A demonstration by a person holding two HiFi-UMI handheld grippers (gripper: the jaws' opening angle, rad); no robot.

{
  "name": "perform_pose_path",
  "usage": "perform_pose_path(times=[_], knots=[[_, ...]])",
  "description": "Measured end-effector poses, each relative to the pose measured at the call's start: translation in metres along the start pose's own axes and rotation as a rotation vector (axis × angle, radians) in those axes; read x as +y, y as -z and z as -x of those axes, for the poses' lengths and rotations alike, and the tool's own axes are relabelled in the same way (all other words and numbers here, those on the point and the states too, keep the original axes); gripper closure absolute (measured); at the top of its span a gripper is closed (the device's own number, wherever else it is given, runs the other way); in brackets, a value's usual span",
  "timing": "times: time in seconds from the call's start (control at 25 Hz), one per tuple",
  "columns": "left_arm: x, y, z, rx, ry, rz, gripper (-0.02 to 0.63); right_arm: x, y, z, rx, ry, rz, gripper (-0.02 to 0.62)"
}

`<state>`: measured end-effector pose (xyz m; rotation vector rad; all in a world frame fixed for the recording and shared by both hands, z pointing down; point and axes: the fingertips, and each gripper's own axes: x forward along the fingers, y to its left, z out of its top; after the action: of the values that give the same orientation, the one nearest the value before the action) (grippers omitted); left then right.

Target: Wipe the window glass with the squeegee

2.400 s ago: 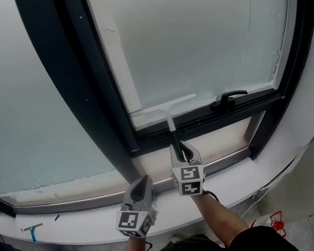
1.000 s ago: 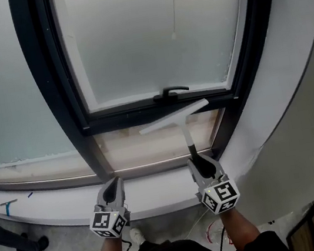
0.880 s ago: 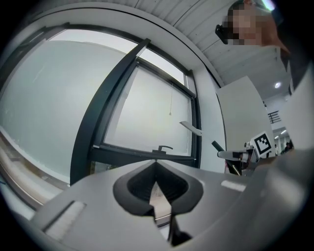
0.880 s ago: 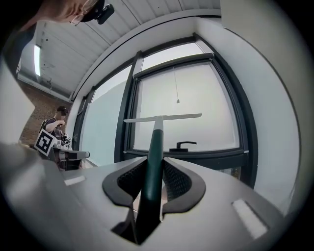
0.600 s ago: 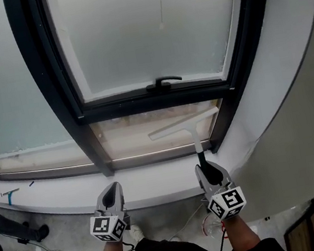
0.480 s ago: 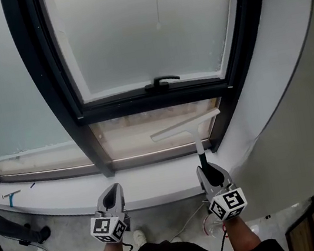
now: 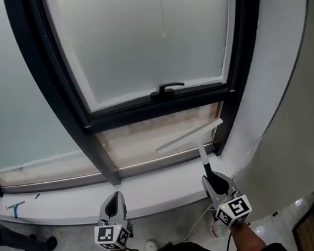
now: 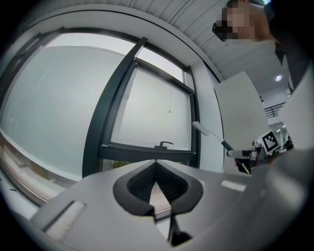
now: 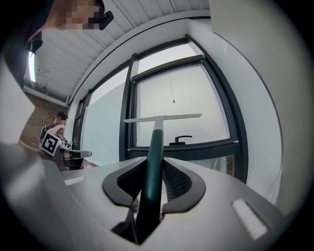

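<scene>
no readable text, labels, brands, numbers or signs anywhere

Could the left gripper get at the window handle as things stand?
Probably yes: the left gripper is empty, nothing lies between it and the window handle, and the squeegee sits off right.

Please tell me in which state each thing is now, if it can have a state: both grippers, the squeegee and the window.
Squeegee: held by its stem, blade tilted, seemingly off the glass.
Left gripper: jaws shut, empty.
Right gripper: jaws shut on the squeegee.
Window: looks closed, handle lying level.
</scene>
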<state>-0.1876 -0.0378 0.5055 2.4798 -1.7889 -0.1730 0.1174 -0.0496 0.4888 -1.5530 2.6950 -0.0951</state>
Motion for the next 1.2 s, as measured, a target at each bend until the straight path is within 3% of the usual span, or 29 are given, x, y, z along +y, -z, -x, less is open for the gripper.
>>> perform_pose_path(times=[0.2,0.44,0.88,1.2], knots=[[0.021,-0.01,0.0,-0.014,0.005,-0.008,0.607,0.02,0.008,-0.022,0.001,0.006,-0.044,0.5],[0.021,-0.014,-0.005,-0.026,0.046,-0.008,0.607,0.037,0.001,-0.039,-0.003,0.012,-0.017,0.5],[0.018,-0.016,-0.014,-0.035,0.1,-0.001,0.607,0.044,0.005,-0.043,-0.006,0.028,-0.031,0.5],[0.028,-0.006,-0.01,-0.013,0.087,0.02,0.607,0.045,0.01,-0.048,0.014,0.029,-0.041,0.5]])
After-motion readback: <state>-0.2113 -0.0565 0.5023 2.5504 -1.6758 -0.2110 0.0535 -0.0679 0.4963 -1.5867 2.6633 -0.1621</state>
